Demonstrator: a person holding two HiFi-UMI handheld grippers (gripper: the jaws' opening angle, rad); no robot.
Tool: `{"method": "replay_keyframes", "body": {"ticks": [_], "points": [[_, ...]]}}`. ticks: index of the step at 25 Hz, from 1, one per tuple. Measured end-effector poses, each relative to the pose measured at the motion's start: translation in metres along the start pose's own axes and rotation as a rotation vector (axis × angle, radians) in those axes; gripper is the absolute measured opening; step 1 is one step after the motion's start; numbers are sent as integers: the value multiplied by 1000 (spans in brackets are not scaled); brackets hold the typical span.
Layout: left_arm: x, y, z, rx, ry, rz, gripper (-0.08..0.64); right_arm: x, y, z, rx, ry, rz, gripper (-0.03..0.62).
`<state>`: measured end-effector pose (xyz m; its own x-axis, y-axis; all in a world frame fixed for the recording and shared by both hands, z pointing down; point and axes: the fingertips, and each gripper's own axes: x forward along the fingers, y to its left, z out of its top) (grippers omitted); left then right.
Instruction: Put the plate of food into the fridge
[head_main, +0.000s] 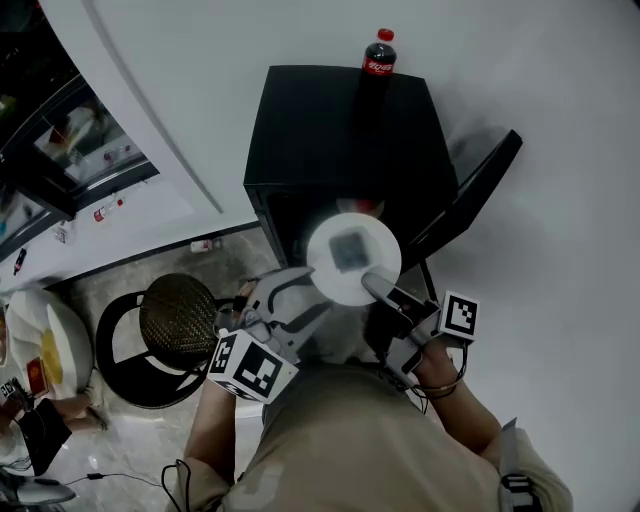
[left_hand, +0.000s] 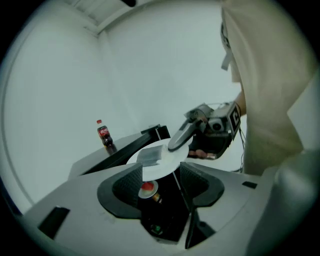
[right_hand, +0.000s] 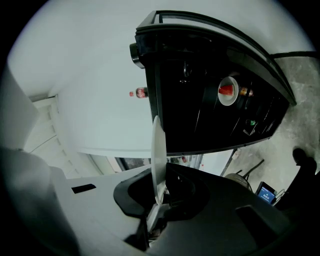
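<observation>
A white plate (head_main: 352, 258) carrying a grey piece of food hangs in front of the open black fridge (head_main: 330, 130). My right gripper (head_main: 375, 285) is shut on the plate's near right rim; in the right gripper view the plate (right_hand: 158, 150) stands edge-on between the jaws of the right gripper (right_hand: 159, 192). My left gripper (head_main: 303, 292) stands open at the plate's left side. In the left gripper view the plate (left_hand: 161, 159) has its edge just past the wide jaws of the left gripper (left_hand: 160, 182), and the pads do not touch it. Inside the fridge sits a small white dish with red food (right_hand: 228, 91).
A cola bottle (head_main: 379, 55) stands on top of the fridge. The fridge door (head_main: 470, 195) hangs open to the right. A black chair with a mesh seat (head_main: 180, 320) stands on the floor at the left, close to my left arm. A white wall is behind the fridge.
</observation>
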<state>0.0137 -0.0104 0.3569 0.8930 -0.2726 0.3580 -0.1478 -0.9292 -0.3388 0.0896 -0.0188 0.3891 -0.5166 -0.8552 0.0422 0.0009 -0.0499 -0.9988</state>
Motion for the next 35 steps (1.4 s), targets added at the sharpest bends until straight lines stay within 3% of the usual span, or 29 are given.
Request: {"method": "replay_keyframes", "body": {"ticks": [3,5,15,23,31,35], "points": [[-8,4,15,-298,-168,-15,222,-14,-1,3,-1,-2,3,38],[-9,4,15,-449,-209,-27,225,-23,-3,4,-1,-3,7,38],[18,-26,5,-854,-264,-103,225,-58,-12,2,-19,16,-2,38],[27,-48,4,-1035,-297,-153,225,-74,-9,-1,-69,61,29,38],[25,-84,16,-1105,-342,-208,220,-89,-13,-20,-92,132,39,38],[22,-96,11,-1155,-345,-193,148,-98,-18,-25,-102,151,33,38]]}}
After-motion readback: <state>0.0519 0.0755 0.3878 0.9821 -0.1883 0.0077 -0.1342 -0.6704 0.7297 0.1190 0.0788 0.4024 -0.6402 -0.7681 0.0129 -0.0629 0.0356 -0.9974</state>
